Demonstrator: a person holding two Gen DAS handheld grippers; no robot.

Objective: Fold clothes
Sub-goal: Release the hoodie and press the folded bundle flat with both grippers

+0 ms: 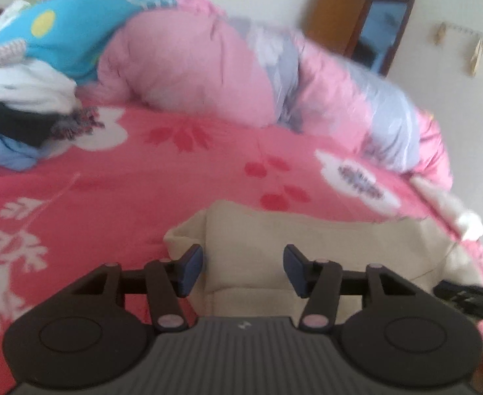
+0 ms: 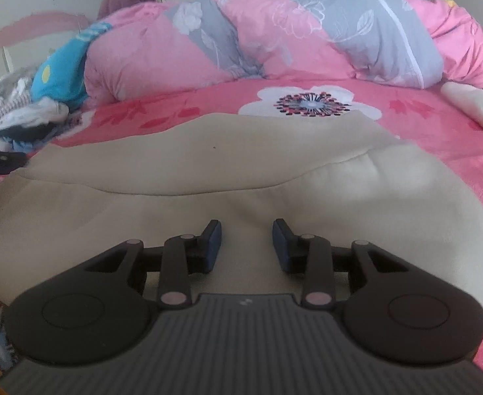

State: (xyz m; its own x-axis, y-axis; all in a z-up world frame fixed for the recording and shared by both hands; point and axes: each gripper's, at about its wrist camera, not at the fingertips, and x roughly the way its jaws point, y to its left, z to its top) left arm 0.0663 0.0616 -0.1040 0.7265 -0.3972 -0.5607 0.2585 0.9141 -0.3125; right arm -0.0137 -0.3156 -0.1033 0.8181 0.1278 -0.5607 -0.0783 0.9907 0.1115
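In the left wrist view, our left gripper [image 1: 243, 271] hovers with fingers apart and empty at the left edge of the cream fleece garment [image 1: 323, 250] lying flat on the pink flowered bedsheet [image 1: 116, 194]; closing carelessly could pinch the sheet too. In the right wrist view, our right gripper [image 2: 246, 245], fingers likewise apart and empty, sits over the garment's middle, where a grab might bunch the soft layers and skew the fold.

Honestly nothing readable here. The only mark I can spot is a tiny pale logo stamped on the ribbed grey body of the left gripper [image 1: 243, 268], and the same one on the right gripper [image 2: 247, 243], too small and blurry to make out as letters. The pink bedsheet [image 2: 422, 125] has just flower prints on it, no words, numbers or labels.
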